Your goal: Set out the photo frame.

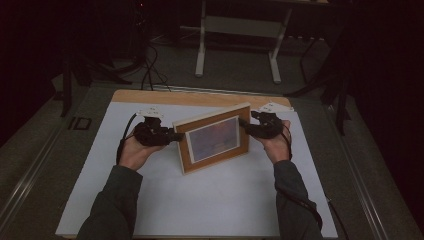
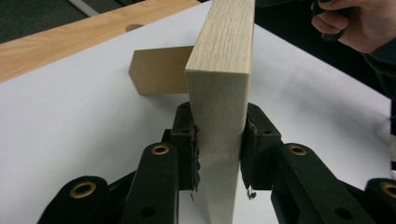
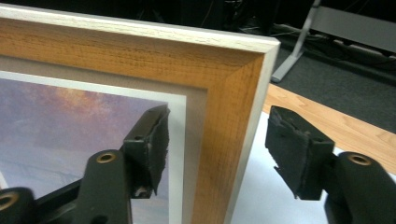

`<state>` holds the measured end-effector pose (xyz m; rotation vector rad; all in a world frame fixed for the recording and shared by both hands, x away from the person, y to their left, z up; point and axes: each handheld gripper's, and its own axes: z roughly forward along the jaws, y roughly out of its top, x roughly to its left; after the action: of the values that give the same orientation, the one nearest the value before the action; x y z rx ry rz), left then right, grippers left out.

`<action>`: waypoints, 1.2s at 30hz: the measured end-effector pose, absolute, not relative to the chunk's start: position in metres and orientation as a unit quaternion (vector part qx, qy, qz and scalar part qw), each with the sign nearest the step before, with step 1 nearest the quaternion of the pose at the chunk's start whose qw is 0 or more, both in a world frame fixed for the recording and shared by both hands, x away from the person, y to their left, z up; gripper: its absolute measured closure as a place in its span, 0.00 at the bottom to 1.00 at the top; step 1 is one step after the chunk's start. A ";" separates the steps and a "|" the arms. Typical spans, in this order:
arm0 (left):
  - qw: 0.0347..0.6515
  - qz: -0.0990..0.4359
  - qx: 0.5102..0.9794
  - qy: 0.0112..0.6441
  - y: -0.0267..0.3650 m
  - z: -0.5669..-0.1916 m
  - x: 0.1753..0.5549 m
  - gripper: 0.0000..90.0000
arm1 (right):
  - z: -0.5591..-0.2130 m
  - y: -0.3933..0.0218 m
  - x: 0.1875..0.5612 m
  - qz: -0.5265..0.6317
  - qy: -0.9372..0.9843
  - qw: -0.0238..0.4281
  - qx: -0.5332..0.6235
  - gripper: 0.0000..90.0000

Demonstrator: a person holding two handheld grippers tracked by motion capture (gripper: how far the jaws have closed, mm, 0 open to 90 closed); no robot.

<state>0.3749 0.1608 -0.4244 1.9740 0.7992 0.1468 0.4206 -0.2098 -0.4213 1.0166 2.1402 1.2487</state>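
Observation:
A wooden picture frame [image 1: 215,140] with a purple and orange picture stands upright on the white sheet, turned a little to the left. My left gripper [image 1: 176,136] is shut on the frame's left edge. In the left gripper view both pads of the left gripper [image 2: 219,144] press on the pale side of the frame [image 2: 219,70], and the brown back support [image 2: 159,70] rests on the sheet behind. My right gripper [image 1: 246,125] is at the frame's upper right edge. In the right gripper view the right gripper [image 3: 222,142] straddles the frame [image 3: 224,93], open, with a gap at each pad.
The white sheet [image 1: 210,200] covers most of the wooden table [image 1: 200,97]. Beyond the table's far edge lie dark cables [image 1: 150,65] and the legs of a metal stand [image 1: 240,40] on the floor. The other hand [image 2: 355,23] appears in the left gripper view at top right.

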 end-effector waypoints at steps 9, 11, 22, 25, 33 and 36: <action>0.480 0.072 0.808 0.334 0.161 -0.425 0.381 0.78 | -0.431 -0.205 0.437 0.468 0.784 0.173 0.369 0.30; 0.479 0.074 0.808 0.336 0.161 -0.425 0.382 0.78 | -0.434 -0.203 0.438 0.467 0.787 0.169 0.367 0.29; 0.490 0.075 0.796 0.349 0.159 -0.427 0.390 0.77 | -0.434 -0.213 0.437 0.484 0.766 0.155 0.393 0.42; 0.498 0.071 0.788 0.356 0.159 -0.429 0.392 0.76 | -0.435 -0.218 0.434 0.491 0.760 0.152 0.397 0.46; 0.506 0.078 0.773 0.374 0.157 -0.432 0.398 0.75 | -0.435 -0.226 0.430 0.491 0.759 0.149 0.400 0.55; 0.507 0.079 0.772 0.375 0.156 -0.433 0.400 0.75 | -0.435 -0.229 0.428 0.491 0.761 0.148 0.398 0.57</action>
<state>0.3998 0.1564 -0.4326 1.8619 0.9039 0.1915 0.4280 -0.2289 -0.4354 1.1460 2.1885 1.4121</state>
